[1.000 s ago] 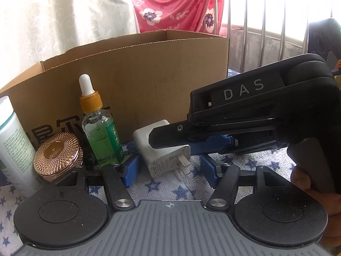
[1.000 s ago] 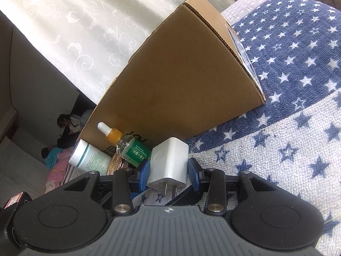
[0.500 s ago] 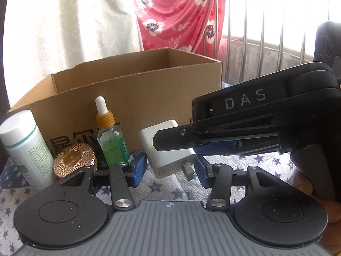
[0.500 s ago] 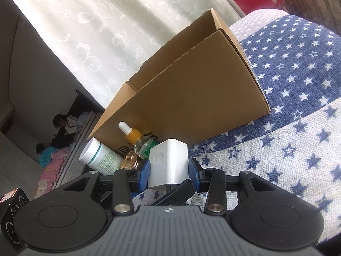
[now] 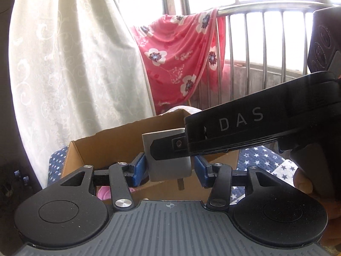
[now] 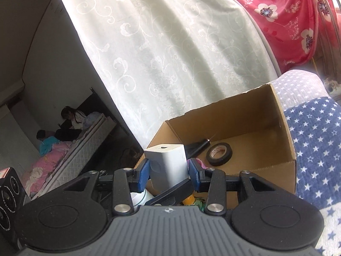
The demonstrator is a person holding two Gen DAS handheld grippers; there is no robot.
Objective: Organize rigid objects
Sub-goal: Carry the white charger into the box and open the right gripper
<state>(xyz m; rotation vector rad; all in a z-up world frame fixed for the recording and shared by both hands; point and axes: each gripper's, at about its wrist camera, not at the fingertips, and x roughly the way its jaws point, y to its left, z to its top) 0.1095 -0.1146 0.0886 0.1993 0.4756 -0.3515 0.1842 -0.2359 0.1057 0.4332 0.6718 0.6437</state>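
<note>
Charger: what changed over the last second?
The right tongs lifted the white charger off the star cloth and carried it up over the open cardboard box; the tape roll inside now shows. The grip stayed shut on the charger. The left tongs stayed open, rising alongside.

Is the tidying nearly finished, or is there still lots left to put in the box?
Partly done. A roll of black tape already lies in the cardboard box. In hand: the right tool grips the white charger plug over the box's near edge, not yet dropped in. Left: a white bottle and something with an orange cap peek out below, outside the box. The left tool is open.
</note>
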